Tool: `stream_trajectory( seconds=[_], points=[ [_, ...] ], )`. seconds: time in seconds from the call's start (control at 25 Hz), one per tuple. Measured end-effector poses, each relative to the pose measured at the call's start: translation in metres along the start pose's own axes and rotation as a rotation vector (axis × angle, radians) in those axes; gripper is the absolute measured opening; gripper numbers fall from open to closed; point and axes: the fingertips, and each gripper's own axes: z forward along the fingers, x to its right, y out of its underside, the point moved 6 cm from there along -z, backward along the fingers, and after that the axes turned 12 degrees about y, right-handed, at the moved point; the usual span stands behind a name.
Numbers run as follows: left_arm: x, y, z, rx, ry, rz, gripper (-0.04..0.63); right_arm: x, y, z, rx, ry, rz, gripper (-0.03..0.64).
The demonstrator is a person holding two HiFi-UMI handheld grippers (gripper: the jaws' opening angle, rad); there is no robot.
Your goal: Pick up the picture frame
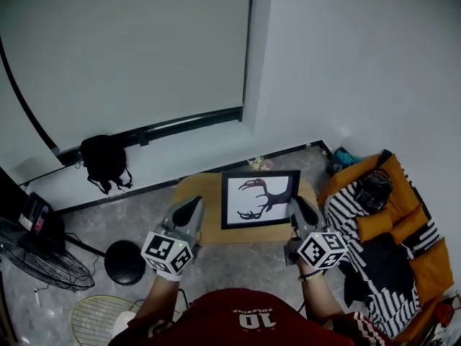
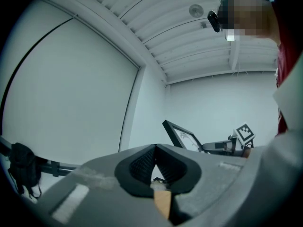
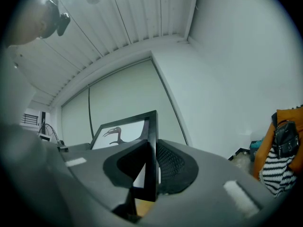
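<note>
The picture frame (image 1: pixel 259 199) is black with a white print of a dark antlered figure. In the head view it hangs over the small wooden table (image 1: pixel 205 193), tilted up. My right gripper (image 1: pixel 295 206) is shut on its right edge; in the right gripper view the frame's black edge (image 3: pixel 151 141) stands clamped between the pads of the right gripper (image 3: pixel 152 148). My left gripper (image 1: pixel 193 206) hovers left of the frame, apart from it. The left gripper (image 2: pixel 155 148) has its pads together with nothing between them, and the frame (image 2: pixel 182 135) shows beyond it to the right.
A black bag (image 1: pixel 104 161) leans at the wall on the left. A floor fan (image 1: pixel 36 265) and a black round stool (image 1: pixel 124 262) stand at the lower left. Orange and striped cushions with a dark bag (image 1: pixel 389 229) fill the right side.
</note>
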Motion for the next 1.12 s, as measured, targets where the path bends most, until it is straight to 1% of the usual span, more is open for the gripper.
stream_trajectory(
  seconds=[0.48,0.68,1.12],
  points=[
    [0.014,0.009,0.003,-0.02,-0.021,0.001,0.003,0.014,0.006,-0.003,-0.018,-0.003,0.0,0.063],
    [0.015,0.006,0.002,-0.02,-0.021,0.005,0.003,0.013,0.008,-0.003,-0.028,0.007,-0.022,0.063],
    [0.015,0.005,-0.002,-0.026,-0.009,0.006,0.003,0.006,0.006,-0.007,-0.019,0.009,-0.018,0.063]
  ],
)
